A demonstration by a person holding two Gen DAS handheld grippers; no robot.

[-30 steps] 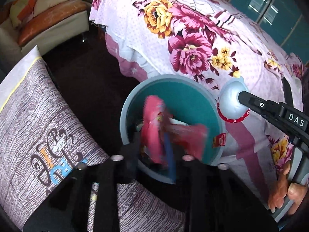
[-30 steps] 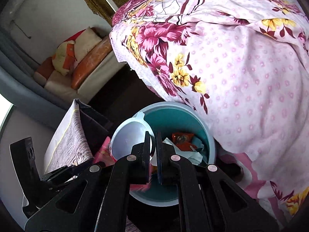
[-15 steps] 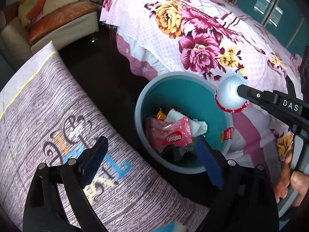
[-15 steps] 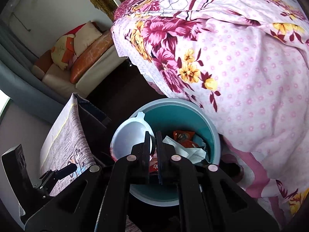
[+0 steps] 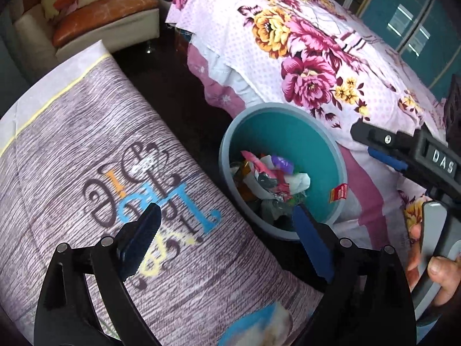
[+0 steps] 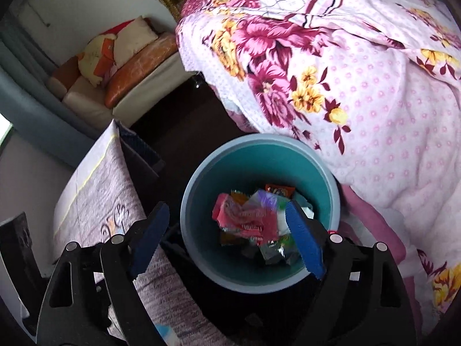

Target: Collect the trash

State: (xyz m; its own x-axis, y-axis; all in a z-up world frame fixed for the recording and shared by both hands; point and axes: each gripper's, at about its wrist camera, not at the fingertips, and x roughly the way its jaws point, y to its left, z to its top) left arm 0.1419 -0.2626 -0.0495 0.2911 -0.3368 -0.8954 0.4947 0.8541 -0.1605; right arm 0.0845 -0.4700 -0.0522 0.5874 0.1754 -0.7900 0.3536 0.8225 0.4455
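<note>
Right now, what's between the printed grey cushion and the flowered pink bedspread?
The round teal bin holding crumpled wrappers, standing on dark floor. Left wrist view shows it, cushion one side, bedspread the other.

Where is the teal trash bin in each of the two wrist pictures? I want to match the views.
Left wrist view: the teal trash bin sits right of centre, between the printed cushion and the floral bedspread.
Right wrist view: the bin sits at lower centre, below the bedspread.
Shared landmark: the orange sofa cushion, upper left in both.

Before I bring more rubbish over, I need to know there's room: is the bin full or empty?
Partly full. Wrappers are heaped in the bottom of the bin, with bare teal wall above them up to the rim.
</note>
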